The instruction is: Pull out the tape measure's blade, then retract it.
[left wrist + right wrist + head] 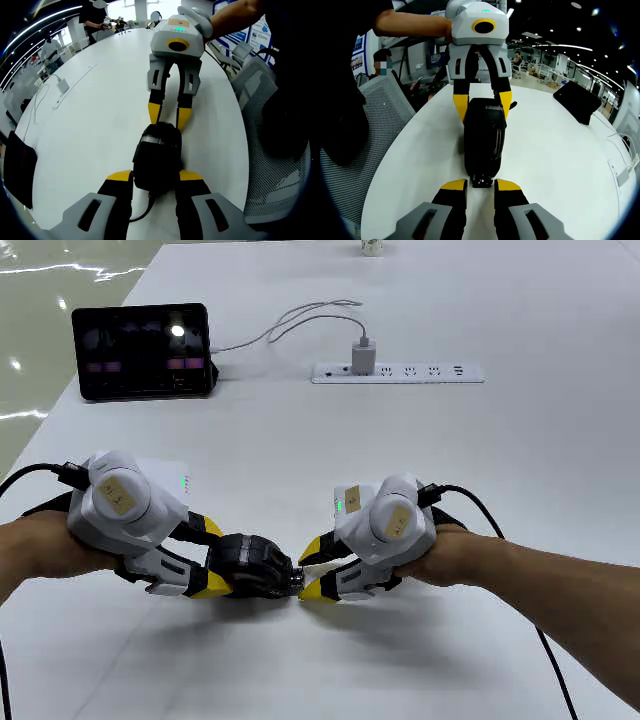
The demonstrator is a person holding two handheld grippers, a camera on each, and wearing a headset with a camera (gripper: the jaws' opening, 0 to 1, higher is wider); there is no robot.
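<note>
Clamping the rigid, smooth tape measure (250, 562) by its case, the left claw (155, 175) steadies it on the desk (450, 460), well short of the power strip (398, 372). The right claw (481, 185) pinches the end hook (481, 179), probably the best hold; the thin blade likely springs back.

Black tape measure (252, 562); yellow-tipped left tool (214, 558), right tool (312, 568).

White table (520, 470), dark tablet (142, 350) laid at far left, white power strip (398, 372) set mid-table, charger (362, 353) plugged in, white cable (290, 325) run between them, black tape measure (250, 565) rested near front edge.
</note>
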